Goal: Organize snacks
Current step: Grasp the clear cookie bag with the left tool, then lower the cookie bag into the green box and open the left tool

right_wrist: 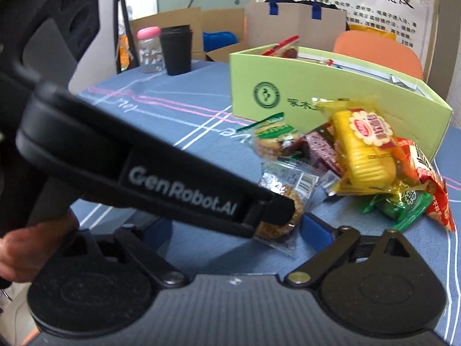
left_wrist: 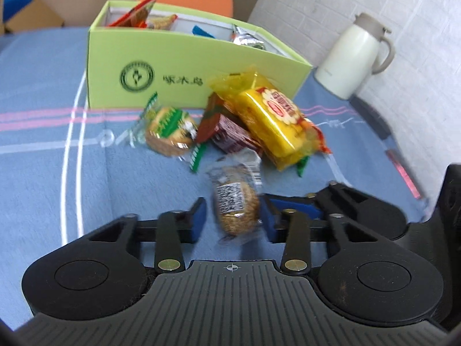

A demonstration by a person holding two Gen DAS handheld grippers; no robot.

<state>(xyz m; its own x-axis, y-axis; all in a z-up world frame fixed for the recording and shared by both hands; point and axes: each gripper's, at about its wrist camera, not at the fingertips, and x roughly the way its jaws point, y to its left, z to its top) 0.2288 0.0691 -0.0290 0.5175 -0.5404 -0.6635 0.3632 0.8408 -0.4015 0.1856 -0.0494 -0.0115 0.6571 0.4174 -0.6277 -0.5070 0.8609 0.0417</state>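
A clear-wrapped round biscuit (left_wrist: 235, 205) lies on the blue tablecloth between the blue pads of my left gripper (left_wrist: 234, 219). The jaws stand close on both sides of it, with small gaps. Behind it lies a pile: a green-wrapped cookie (left_wrist: 168, 131), a dark red packet (left_wrist: 230, 134) and a yellow packet (left_wrist: 272, 121). A light green box (left_wrist: 184, 72) with several snacks inside stands behind. In the right wrist view, the left gripper's body (right_wrist: 173, 190) crosses over the biscuit (right_wrist: 288, 210). My right gripper (right_wrist: 239, 230) is open and empty, close beside it.
A white thermos jug (left_wrist: 355, 56) stands at the right by the white wall. A black paper cup (right_wrist: 176, 49) and a pink-lidded jar (right_wrist: 149, 49) stand at the table's far left. An orange chair (right_wrist: 377, 50) and a paper bag (right_wrist: 294, 23) are beyond the table.
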